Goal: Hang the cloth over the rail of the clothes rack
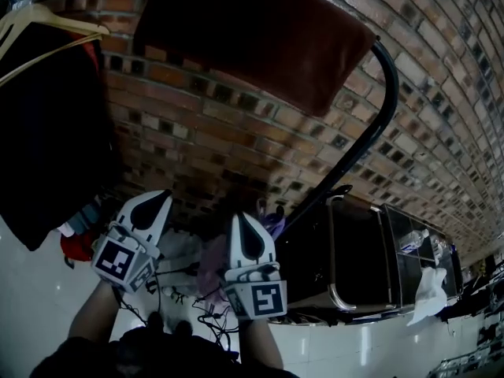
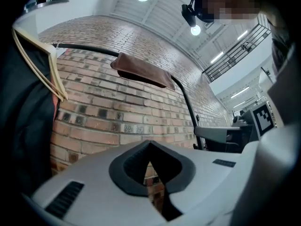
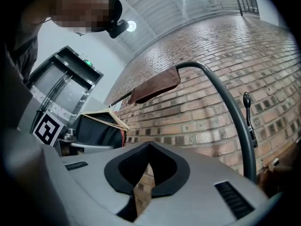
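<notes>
The fingers of the left gripper (image 2: 150, 149) are pressed together with nothing between them. Those of the right gripper (image 3: 148, 149) are likewise closed and empty, and both grippers sit low, well apart from the rack. Above them the brown cloth (image 1: 252, 38) lies draped over the black rail (image 3: 242, 142) near its bend, in front of the brick wall (image 1: 236, 140), while a dark garment (image 1: 47, 132) hangs on a wooden hanger (image 1: 47, 24) to the cloth's left.
</notes>
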### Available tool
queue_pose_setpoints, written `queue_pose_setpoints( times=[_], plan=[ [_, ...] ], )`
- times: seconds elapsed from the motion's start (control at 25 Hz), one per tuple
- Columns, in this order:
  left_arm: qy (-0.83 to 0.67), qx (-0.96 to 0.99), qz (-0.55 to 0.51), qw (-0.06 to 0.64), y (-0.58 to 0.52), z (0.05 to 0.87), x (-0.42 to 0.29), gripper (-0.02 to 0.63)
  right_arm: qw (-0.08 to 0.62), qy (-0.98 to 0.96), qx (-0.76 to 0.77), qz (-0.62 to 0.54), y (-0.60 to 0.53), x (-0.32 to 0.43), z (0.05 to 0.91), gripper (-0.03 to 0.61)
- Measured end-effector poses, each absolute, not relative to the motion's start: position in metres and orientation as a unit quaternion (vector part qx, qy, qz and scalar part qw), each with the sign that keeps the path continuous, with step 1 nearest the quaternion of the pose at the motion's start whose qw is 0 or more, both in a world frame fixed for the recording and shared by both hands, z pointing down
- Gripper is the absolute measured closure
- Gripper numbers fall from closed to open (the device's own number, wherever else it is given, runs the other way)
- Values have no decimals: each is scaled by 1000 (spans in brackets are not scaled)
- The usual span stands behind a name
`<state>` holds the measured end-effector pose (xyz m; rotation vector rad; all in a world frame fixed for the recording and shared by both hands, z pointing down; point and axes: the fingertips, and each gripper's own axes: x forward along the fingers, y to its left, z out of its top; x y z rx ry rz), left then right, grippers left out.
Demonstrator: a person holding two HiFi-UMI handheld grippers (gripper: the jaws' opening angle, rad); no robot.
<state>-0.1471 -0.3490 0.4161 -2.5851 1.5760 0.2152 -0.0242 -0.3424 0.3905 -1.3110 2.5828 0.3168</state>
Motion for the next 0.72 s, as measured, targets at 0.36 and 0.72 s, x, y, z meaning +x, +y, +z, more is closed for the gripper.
queue_pose_setpoints(
  times=[0.36,0.72],
  plan=[
    [537,-843,41,21,-342,449,-159,603,85,890,-440,84,-340,-29,425,552],
    [534,-844,47,23,-335,442,-161,603,81,892,-438,81,-336,-33,423,552]
  ],
)
